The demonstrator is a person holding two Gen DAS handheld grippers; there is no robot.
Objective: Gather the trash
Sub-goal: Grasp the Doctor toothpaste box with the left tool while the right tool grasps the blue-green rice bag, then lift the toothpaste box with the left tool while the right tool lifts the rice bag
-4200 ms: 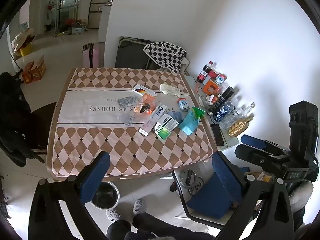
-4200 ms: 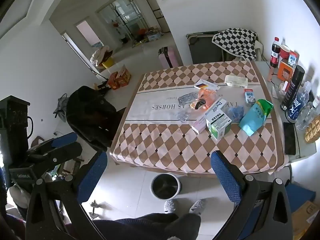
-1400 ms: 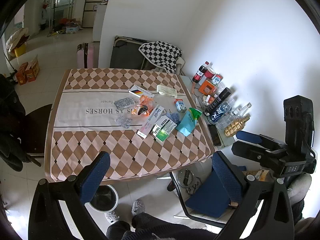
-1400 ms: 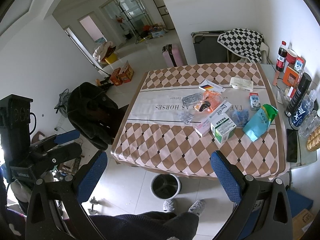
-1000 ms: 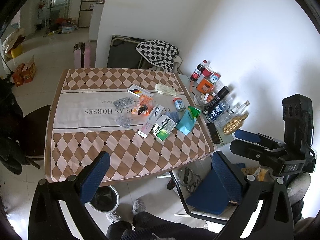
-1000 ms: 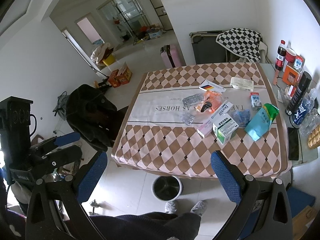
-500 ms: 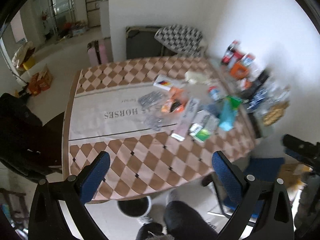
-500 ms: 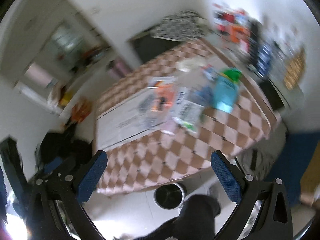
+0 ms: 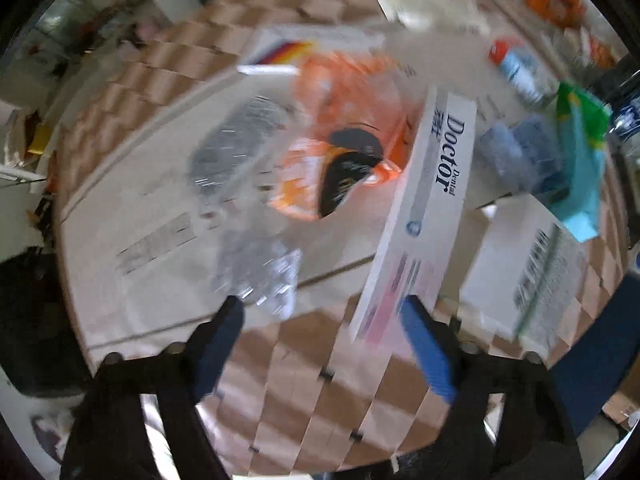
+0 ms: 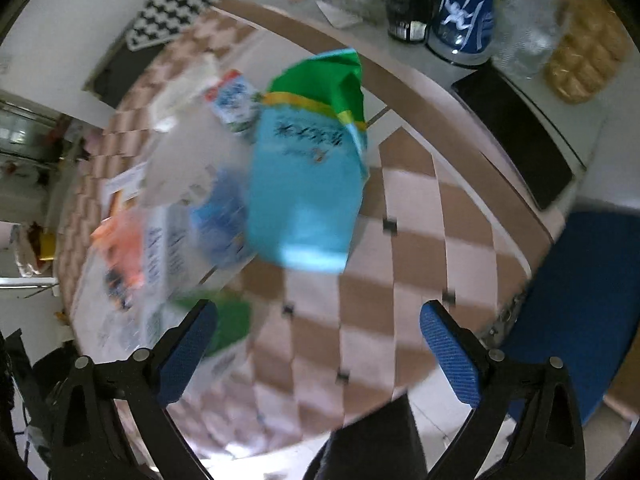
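One long white Doctor box (image 9: 434, 184); one white carton with green print (image 9: 536, 264); one teal pouch with a green top (image 10: 308, 168); one orange wrapper (image 9: 344, 120); two silvery blister packs, blurred (image 9: 236, 148); one small red-and-blue carton (image 10: 234, 100); one black phone (image 10: 516, 136); one blue-labelled bottle (image 10: 464, 8).

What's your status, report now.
Left gripper open, empty, low over the table by the Doctor box. Right gripper open, empty, facing the blue-green pouch. Nothing picked up yet. Both views blurred.
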